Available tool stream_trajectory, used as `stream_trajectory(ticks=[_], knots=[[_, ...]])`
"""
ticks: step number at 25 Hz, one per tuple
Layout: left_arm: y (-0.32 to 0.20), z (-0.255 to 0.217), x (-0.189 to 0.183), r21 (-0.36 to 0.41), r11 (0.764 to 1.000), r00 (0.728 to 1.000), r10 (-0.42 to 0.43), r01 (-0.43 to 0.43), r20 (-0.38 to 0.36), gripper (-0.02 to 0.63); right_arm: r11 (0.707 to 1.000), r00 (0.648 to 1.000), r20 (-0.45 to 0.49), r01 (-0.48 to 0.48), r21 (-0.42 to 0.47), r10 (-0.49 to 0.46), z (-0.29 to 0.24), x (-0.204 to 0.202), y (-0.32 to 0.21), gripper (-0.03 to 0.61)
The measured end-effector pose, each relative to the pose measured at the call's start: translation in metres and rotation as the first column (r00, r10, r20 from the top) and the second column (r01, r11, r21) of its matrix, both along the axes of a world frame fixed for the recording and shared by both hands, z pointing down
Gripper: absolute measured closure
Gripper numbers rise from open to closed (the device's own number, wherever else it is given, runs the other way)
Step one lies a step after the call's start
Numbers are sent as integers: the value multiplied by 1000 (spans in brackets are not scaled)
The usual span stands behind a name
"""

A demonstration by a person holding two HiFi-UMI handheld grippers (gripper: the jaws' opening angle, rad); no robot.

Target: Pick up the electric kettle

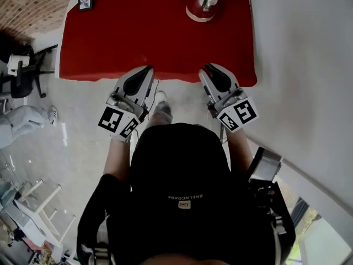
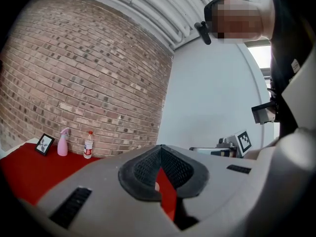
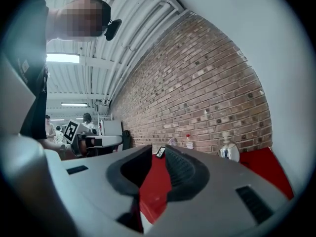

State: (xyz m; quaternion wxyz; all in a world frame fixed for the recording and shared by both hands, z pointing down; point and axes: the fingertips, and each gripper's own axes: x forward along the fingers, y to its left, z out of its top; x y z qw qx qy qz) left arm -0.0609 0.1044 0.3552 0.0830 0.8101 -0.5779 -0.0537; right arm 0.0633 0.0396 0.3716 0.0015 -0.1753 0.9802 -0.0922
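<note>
we hold both tongs level by near edge of red table, frame centre — approach posture, nothing gripped. left gripper clenched, empty. right gripper released, jaws apart, only red cloth in gap — we judge it readied for the grab. electric kettle stands on round base, top of frame right of centre, well apart from both. upright, long axis vertical; handle and spout direction too small to tell.
</note>
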Motion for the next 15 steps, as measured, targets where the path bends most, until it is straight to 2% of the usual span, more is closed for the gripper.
stream_trajectory(ticks=[5, 15], knots=[[-27, 7, -31, -17, 1000, 1000, 20, -20, -2, 611, 999, 999, -7, -34, -21, 34, 3, -26, -27, 482], [-70, 16, -85, -34, 996, 996, 86, -85, 16, 611, 991, 992, -16, -126, -43, 125, 1, -69, -70, 474]])
